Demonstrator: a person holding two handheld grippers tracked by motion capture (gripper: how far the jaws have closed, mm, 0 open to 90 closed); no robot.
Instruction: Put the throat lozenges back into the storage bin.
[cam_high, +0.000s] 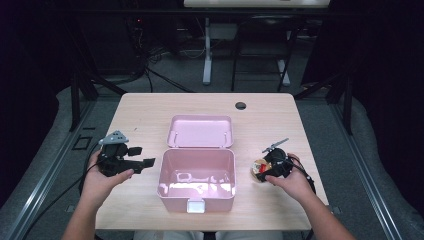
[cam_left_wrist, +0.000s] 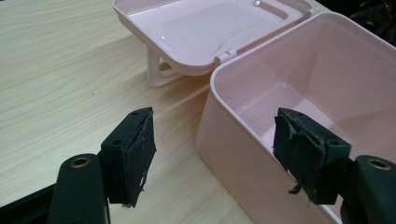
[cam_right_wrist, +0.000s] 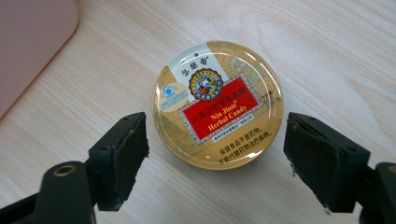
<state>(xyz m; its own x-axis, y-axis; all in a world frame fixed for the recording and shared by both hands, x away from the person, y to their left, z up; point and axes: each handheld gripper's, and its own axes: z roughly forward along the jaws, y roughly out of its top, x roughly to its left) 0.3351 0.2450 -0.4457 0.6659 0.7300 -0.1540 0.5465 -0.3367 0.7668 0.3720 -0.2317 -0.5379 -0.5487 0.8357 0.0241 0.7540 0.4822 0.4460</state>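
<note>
The wooden table carries a pink storage box at its centre, lid thrown fully back on its hinges and lying flat behind the body; the interior is bare and glossy, with nothing in it. The work in hand appears to be stowing a round candy tin in that box, and by this evidence it stands at an early stage: the box is already open, while the tin is not yet gripped, not lifted, and sits flat on the table just beside the box's right wall, near the person's side. Left to do, in my judgement: close on the tin, carry it over the rim, set it down inside, and perhaps shut the lid. The left gripper is held beside the box's left front corner, jaws spread wide and empty, one pad over the table and the other over the box rim. The right gripper is poised above the tin, jaws spread to either side of it and clear of its edge. The tin itself is a shallow gold disc, lid upward, bearing a red label reading "Nin Jiom Herbal Candy", a round emblem above it, and a smooth reflective top with no visible dents.
</note>
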